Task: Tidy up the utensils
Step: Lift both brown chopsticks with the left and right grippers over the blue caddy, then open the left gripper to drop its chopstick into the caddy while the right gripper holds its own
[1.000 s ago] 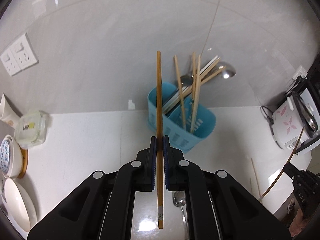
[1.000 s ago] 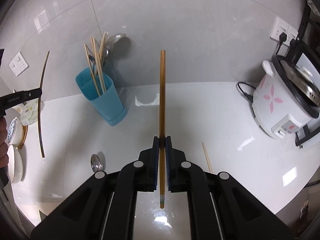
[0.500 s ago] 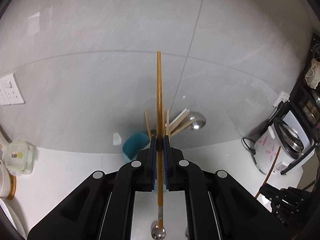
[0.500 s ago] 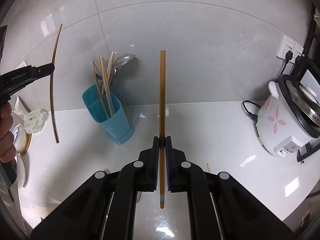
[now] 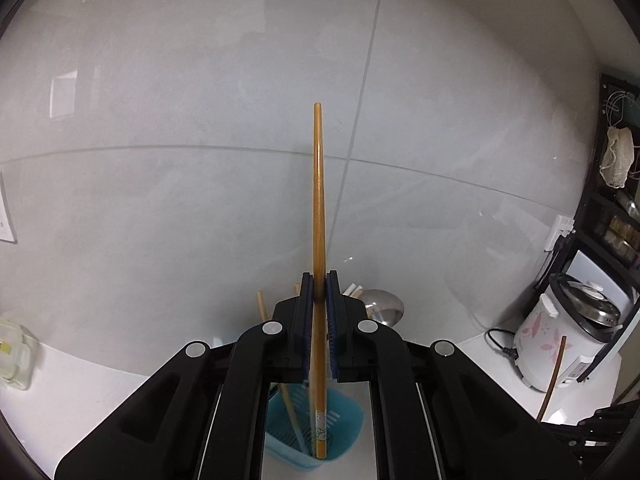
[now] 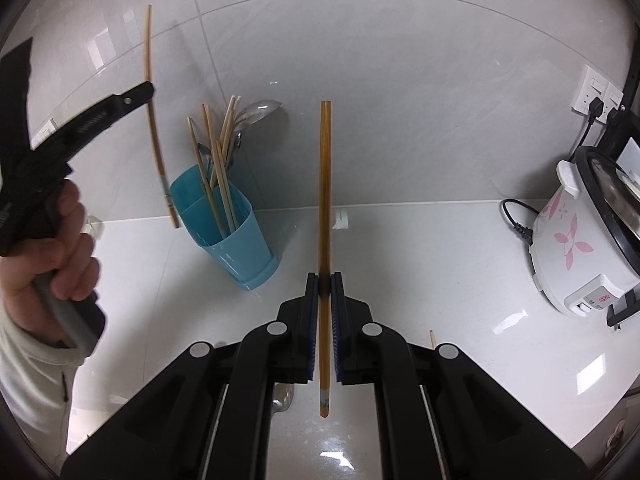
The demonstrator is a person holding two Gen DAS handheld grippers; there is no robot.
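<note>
- A brown chopstick was held clamped upright in the left hand-held gripper, its lower end just over the blue utensil holder.
- A second chopstick was gripped by the right hand-held gripper above the white worktop.
- Chopsticks and spoons were seen standing in the holder.

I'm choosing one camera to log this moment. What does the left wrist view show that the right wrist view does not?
Only the left wrist view: the left gripper shut on its chopstick, whose lower end hangs over the blue holder; a black shelf.

Only the right wrist view: the right gripper shut on its own chopstick; the hand.

Both: holder, rice cooker.
</note>
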